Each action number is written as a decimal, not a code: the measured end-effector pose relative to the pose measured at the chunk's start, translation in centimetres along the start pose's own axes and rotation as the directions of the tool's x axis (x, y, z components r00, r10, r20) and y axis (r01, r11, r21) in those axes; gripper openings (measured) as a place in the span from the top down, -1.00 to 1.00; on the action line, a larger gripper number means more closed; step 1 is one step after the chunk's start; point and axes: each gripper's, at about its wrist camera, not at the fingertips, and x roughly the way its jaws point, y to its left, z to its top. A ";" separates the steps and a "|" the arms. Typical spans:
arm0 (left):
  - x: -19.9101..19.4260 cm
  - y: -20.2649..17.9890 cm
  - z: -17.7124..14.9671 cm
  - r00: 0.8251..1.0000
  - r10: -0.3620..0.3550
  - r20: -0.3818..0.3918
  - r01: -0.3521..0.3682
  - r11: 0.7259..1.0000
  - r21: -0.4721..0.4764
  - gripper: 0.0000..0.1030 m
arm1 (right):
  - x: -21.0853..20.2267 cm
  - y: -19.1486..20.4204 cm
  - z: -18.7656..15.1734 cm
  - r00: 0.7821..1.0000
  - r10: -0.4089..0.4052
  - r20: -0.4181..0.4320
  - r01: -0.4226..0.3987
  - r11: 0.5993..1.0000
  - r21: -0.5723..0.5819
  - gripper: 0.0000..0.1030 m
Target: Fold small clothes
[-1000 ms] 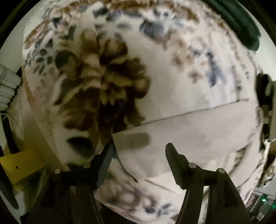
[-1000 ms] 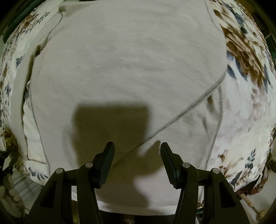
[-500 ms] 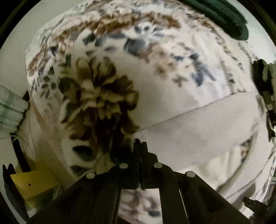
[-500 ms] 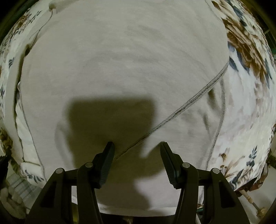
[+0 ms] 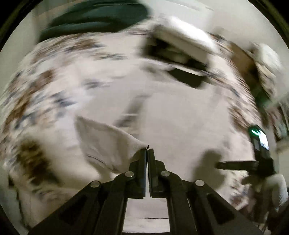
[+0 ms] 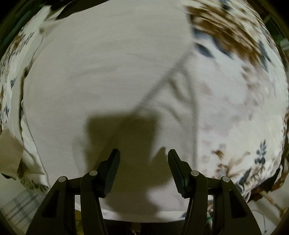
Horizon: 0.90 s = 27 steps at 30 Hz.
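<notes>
In the left wrist view, the left claw (image 5: 147,151) was clenched at lower centre, pinching a corner of the pale garment (image 5: 180,126). The pinched flap rose to the left of the fingertips as a lifted triangle, while the rest of the garment lay spread across the middle of the frame on a floral cloth (image 5: 41,101). A dark green item (image 5: 94,16) sat at the upper left, much blurred. At the right edge the other device (image 5: 260,150) showed, with a green light.

In the right wrist view, the right claw (image 6: 144,159) was released at lower centre, its fingers wide apart above the garment (image 6: 108,72), gripping nothing. The garment filled the centre and left of the frame, a stitched seam running diagonally through it. The floral cloth (image 6: 243,108) showed to the right and along the left edge.
</notes>
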 end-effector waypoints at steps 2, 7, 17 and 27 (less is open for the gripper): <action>0.8 -3.9 -0.4 0.997 -0.072 -0.021 0.073 0.994 0.085 1.00 | -0.7 -2.5 -0.5 1.000 -0.001 0.003 0.001 1.000 0.031 -0.11; 3.6 -13.9 -3.6 0.968 -0.205 -0.143 0.238 0.929 0.283 1.00 | -1.8 -8.0 -1.1 1.000 -0.026 0.006 0.026 0.995 0.099 -0.11; 6.0 -12.9 -5.0 0.975 -0.086 -0.207 0.123 0.977 0.174 0.89 | -4.7 -13.4 -0.7 0.980 0.197 0.034 -0.200 0.975 0.097 -0.11; 6.8 6.9 -0.8 0.938 0.332 -0.100 -0.345 0.922 -0.175 -0.29 | -2.0 -1.9 3.8 0.946 0.323 -0.026 -0.321 0.923 -0.212 -0.11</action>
